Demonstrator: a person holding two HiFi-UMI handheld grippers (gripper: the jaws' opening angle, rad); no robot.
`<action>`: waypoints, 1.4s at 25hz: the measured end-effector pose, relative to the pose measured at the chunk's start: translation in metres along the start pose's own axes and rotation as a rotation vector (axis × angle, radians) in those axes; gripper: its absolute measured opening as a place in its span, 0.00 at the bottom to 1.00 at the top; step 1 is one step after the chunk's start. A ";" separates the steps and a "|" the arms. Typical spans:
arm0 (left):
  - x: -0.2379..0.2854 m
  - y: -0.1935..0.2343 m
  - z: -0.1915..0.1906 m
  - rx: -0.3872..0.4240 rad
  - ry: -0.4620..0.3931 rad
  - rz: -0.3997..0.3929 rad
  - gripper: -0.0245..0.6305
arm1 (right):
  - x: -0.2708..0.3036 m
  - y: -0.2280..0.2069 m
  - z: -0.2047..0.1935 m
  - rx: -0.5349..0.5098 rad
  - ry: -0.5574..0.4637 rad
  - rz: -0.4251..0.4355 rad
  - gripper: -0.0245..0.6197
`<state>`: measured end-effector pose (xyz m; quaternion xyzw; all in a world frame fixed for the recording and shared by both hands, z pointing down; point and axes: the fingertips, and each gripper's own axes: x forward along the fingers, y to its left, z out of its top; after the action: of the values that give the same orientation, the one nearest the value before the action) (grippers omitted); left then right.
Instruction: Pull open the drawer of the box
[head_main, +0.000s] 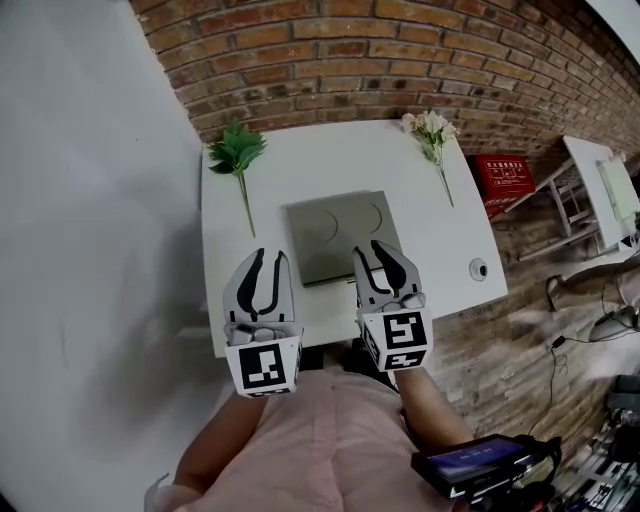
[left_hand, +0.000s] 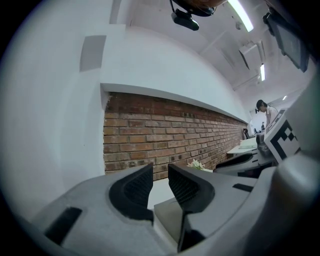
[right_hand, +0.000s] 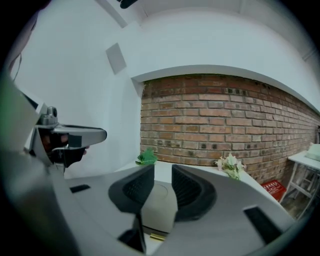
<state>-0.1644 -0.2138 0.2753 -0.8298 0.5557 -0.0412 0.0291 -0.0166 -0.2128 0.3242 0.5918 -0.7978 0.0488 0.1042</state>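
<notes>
Where the grey box (head_main: 335, 235) sits mid-way on the white table (head_main: 290, 160), its drawer front faces the near edge.
- Right gripper (head_main: 382, 262): jaws apart, empty; over the box's near right corner, the nearer one.
- Left gripper (head_main: 268, 270): jaws apart, empty; just left of the box.
- Brass pull (right_hand: 155, 235): low on the front, beneath the right jaws.

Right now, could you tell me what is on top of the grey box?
Nothing rests on the box: only two round impressions mark its top. Its inside is hidden.
</notes>
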 end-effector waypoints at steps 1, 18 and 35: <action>0.002 0.001 0.000 -0.004 0.004 0.007 0.19 | 0.002 -0.001 0.001 -0.002 0.001 0.006 0.21; 0.005 -0.040 -0.054 -0.040 0.195 0.110 0.12 | 0.000 -0.017 -0.070 0.027 0.175 0.187 0.21; -0.003 -0.061 -0.130 -0.013 0.353 0.171 0.05 | -0.008 -0.013 -0.175 0.338 0.399 0.359 0.21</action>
<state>-0.1227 -0.1881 0.4101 -0.7597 0.6209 -0.1796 -0.0709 0.0165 -0.1742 0.4926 0.4294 -0.8338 0.3136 0.1485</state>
